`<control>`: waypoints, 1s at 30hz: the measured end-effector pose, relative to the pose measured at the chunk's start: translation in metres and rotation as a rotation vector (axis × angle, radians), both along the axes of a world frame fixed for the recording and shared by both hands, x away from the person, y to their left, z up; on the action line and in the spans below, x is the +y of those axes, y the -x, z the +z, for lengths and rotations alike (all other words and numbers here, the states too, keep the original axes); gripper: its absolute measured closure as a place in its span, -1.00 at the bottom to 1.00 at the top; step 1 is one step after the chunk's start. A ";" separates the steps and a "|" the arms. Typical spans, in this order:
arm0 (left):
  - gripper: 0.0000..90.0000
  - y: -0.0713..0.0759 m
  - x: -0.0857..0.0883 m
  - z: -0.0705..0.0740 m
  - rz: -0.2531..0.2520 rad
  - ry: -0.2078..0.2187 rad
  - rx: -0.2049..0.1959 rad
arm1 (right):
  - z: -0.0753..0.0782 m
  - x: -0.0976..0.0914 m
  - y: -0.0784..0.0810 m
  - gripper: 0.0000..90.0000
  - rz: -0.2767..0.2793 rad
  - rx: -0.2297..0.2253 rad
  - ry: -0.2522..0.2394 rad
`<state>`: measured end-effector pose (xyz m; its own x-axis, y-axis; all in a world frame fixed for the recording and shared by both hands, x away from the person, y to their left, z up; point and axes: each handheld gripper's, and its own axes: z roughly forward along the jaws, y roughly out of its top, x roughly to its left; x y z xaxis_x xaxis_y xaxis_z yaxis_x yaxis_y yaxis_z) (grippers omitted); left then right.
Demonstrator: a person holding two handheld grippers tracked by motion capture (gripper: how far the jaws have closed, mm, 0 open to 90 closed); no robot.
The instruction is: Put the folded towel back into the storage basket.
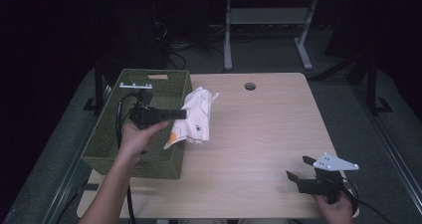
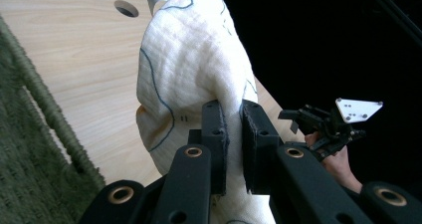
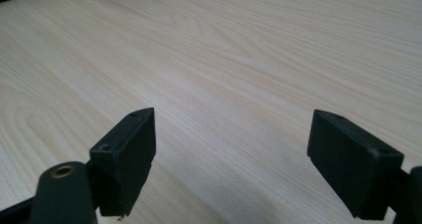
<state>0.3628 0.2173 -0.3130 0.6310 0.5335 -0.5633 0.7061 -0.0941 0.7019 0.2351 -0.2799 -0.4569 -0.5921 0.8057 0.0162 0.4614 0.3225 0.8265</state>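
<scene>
We see a white cloth (image 1: pixel 195 117) pinched in the left gripper (image 2: pixel 234 149), whose jaws press close together on a fold of it. The cloth is a soft, crinkled weave with thin dark blue curving lines, a small dark mark and an orange patch at its lower corner. In the high view it hangs bunched just beside the right wall of the green woven basket (image 1: pixel 107 134), at about ten o'clock on the pale wooden table (image 1: pixel 263 149); whether its lower edge touches the tabletop we cannot tell. The left hand (image 1: pixel 137 137) holds its gripper over the basket. At about five o'clock the right gripper (image 1: pixel 303 168) sits low near the table's front edge, its jaws spread wide with nothing between them but bare wood grain.
</scene>
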 end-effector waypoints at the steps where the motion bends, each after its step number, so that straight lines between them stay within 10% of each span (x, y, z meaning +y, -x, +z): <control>1: 0.83 0.000 0.003 0.001 0.002 -0.004 -0.002 | 0.000 0.000 0.000 -0.58 0.000 0.000 0.001; 30: 0.83 0.007 0.063 0.009 0.104 -0.003 -0.002 | 0.000 0.004 0.000 -0.58 -0.005 0.007 0.014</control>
<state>0.3558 0.2802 -0.3041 0.5732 0.5975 -0.5607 0.7109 -0.0224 0.7029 0.2349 -0.2761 -0.4569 -0.5878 0.8089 0.0089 0.4685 0.3315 0.8189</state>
